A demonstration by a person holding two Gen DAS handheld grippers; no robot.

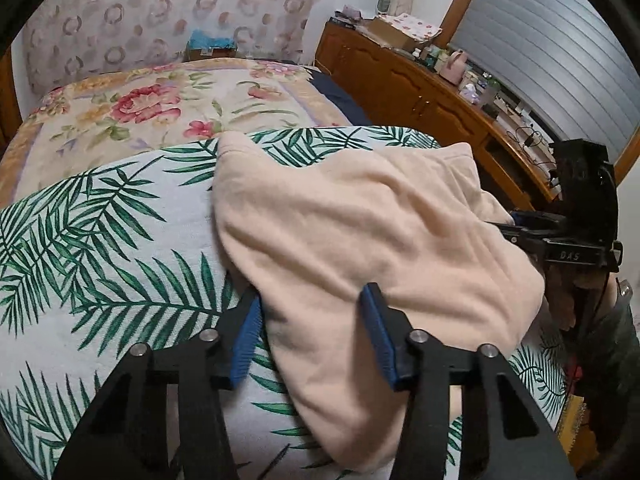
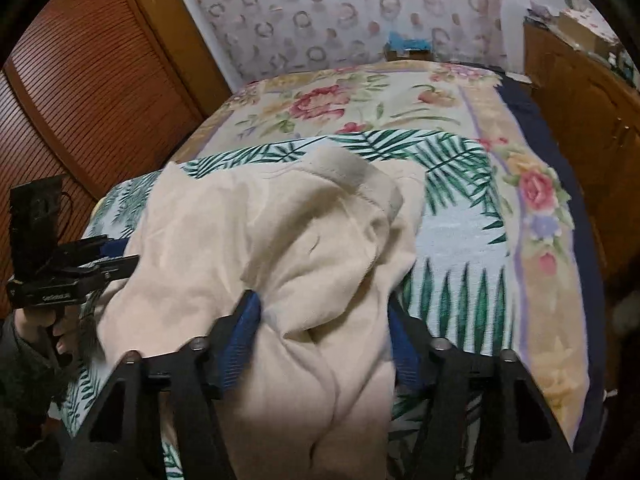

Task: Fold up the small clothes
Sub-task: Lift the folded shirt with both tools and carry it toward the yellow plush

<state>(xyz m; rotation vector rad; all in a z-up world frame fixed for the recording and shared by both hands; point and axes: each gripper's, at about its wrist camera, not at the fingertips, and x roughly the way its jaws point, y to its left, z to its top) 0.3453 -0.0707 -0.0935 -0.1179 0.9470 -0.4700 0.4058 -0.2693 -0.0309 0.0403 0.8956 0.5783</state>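
Note:
A pale peach fleece garment lies crumpled on the palm-leaf sheet of a bed. My left gripper stands partly open over the garment's near left edge. Loose cloth lies between its blue pads and is not pinched. My right gripper is partly open at the garment's near right side. A soft bulge of cloth fills its gap and drapes over the right pad. Each view shows the other gripper's black body at the far side of the cloth, its fingertips hidden.
A floral blanket covers the bed's far half. A wooden dresser crowded with small items runs along the bed's right side. Louvred wooden doors stand to the left. A hand holds the left gripper's handle.

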